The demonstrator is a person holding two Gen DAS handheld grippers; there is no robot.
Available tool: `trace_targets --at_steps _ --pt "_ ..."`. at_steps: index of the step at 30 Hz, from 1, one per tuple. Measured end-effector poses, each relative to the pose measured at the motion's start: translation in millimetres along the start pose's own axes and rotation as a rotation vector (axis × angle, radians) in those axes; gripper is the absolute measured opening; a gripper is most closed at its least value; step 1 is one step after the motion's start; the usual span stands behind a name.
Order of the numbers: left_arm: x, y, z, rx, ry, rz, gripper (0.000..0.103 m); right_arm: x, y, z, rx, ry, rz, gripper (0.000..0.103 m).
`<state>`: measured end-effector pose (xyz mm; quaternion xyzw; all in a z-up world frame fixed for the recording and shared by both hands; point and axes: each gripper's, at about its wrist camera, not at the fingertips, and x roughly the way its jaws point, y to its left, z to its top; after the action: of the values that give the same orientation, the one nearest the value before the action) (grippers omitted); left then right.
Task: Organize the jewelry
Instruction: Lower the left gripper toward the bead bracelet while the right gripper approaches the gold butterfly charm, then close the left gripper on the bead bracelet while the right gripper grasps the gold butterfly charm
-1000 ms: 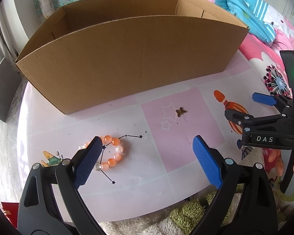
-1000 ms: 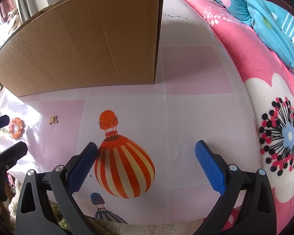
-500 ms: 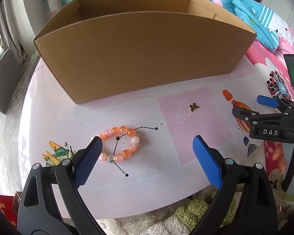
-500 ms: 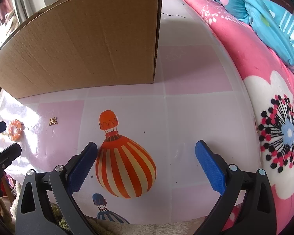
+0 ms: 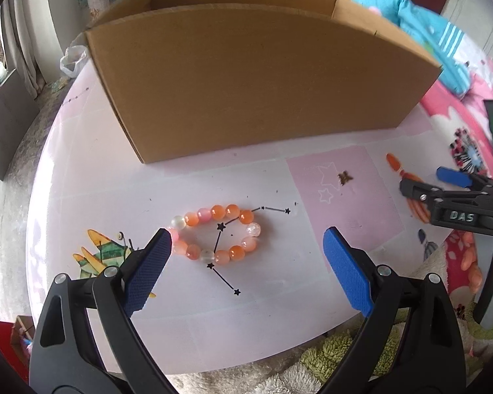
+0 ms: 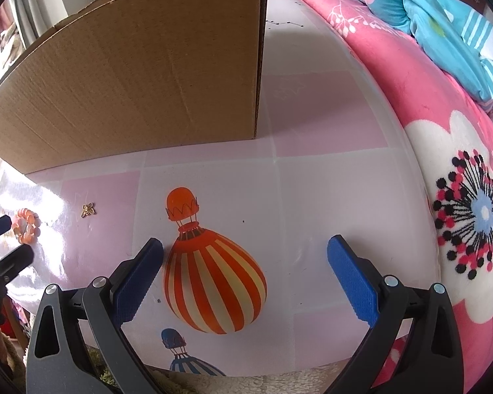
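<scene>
Left wrist view: left gripper [image 5: 246,259] with fingers spread wide, holding nothing; bead bracelet [image 5: 215,237] lies flat on the desk [image 5: 82,203], its left edge just beside the left blue finger pad.
Change over the last second: bracelet has moved from behind the left pad toward the middle of the gap between the fingers, and the cardboard box [image 5: 246,82] has slid rightward in view; the gripper has swung to line up on the bracelet.
Meaning for task: judged an approach to a first pick-up; bracelet not yet grasped, nothing visibly stowed.
Right wrist view: right gripper [image 6: 246,275] fully open and empty, hovering over the printed hot-air balloon; view barely altered in that second.
Bracelet: closed loop of round glossy beads, orange, pale pink and clear; likely to roll or sag if pinched on one bead.
Butterfly charm [image 5: 344,177]: small, thin, gold-toned metal, lying on a pink square right of the bracelet, well apart from both grippers.
Box: brown corrugated cardboard, open-topped, matte, straight-walled; interior hidden.
Desk surface: smooth glossy printed covering, pink and white squares, star-line drawings.
Bedding [image 6: 443,131]: pink floral fleece, soft, beside the desk.
</scene>
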<state>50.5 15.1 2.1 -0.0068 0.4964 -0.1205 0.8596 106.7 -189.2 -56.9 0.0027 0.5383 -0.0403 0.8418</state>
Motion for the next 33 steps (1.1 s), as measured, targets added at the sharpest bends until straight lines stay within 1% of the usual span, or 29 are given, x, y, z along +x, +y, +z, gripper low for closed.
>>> trace_targets --at_steps 2,6,8,9,10,12,13,14,15,17,18,19,20,21,23,25,26,27,29,30,32,33 --pt "-8.6 1.7 -2.5 0.011 -0.044 -0.015 0.090 0.7 0.6 0.8 0.004 0.003 -0.002 0.097" --pt "-34.1 10.5 -19.8 0.076 -0.171 -0.038 0.090 1.2 0.9 1.7 0.013 0.004 -0.006 0.097" --pt "-39.6 10.4 -25.6 0.102 -0.197 -0.049 0.088 1.2 1.0 1.7 0.017 0.000 -0.007 0.097" --pt "-40.9 11.1 -27.9 0.114 -0.201 -0.054 0.084 1.0 1.1 1.3 0.017 -0.004 -0.007 0.097" --pt "-41.7 10.7 -30.1 0.130 -0.202 -0.055 0.077 0.7 1.2 0.7 0.018 -0.009 -0.007 0.097" --pt "-40.4 10.0 -32.2 0.151 -0.197 -0.048 0.070 0.4 1.0 0.1 0.016 -0.020 -0.006 0.097" --pt "-39.1 9.4 -31.3 0.157 -0.194 -0.052 0.062 -0.3 1.4 -1.2 0.015 -0.025 -0.006 0.097" --pt "-36.9 8.8 -30.2 0.164 -0.187 -0.054 0.058 -1.1 2.1 -2.5 0.013 -0.031 -0.006 0.097" --pt "-34.6 7.3 -27.3 0.167 -0.184 -0.054 0.056 -1.6 3.2 -3.7 0.011 -0.033 -0.006 0.096" --pt "-30.3 5.1 -24.3 0.178 -0.173 -0.070 0.048 -3.3 4.7 -3.9 0.003 -0.029 -0.004 0.096" --pt "-28.1 4.0 -23.6 0.181 -0.168 -0.073 0.048 -5.0 5.2 -3.6 0.002 -0.027 0.001 0.096" --pt "-23.7 1.0 -21.1 0.188 -0.155 -0.064 0.045 -9.8 6.0 -3.7 0.004 -0.045 0.016 0.096" --pt "-20.1 -0.3 -19.5 0.197 -0.143 -0.051 0.040 -15.3 7.6 -4.0 0.001 -0.071 0.029 0.096" --pt "-16.0 -1.5 -18.5 0.211 -0.128 -0.038 0.039 -22.1 11.6 -4.2 -0.011 -0.104 0.041 0.096" --pt "-11.3 -3.0 -16.6 0.216 -0.116 -0.029 0.037 -37.2 25.8 -2.8 -0.065 -0.168 0.068 0.093" --pt "-8.0 -0.6 -16.3 0.212 -0.096 -0.039 0.034 -44.8 41.0 -2.3 -0.117 -0.195 0.099 0.091" --pt "-6.3 0.6 -16.3 0.210 -0.086 -0.039 0.033 -46.5 52.4 -2.6 -0.150 -0.200 0.127 0.086" --pt "-4.6 1.9 -16.6 0.209 -0.076 -0.039 0.032 -46.5 59.0 -3.7 -0.168 -0.203 0.145 0.084" --pt "-1.6 3.9 -17.7 0.209 -0.058 -0.034 0.027 -42.9 73.9 -6.0 -0.211 -0.197 0.181 0.075" --pt "-0.8 4.7 -17.8 0.208 -0.051 -0.031 0.026 -40.5 79.5 -7.3 -0.228 -0.191 0.190 0.071" --pt "-1.8 6.9 -18.0 0.208 -0.056 -0.033 0.023 -34.9 91.5 -9.7 -0.273 -0.175 0.191 0.059" --pt "-1.9 7.9 -17.2 0.209 -0.056 -0.033 0.022 -32.9 94.6 -10.2 -0.293 -0.169 0.195 0.056"
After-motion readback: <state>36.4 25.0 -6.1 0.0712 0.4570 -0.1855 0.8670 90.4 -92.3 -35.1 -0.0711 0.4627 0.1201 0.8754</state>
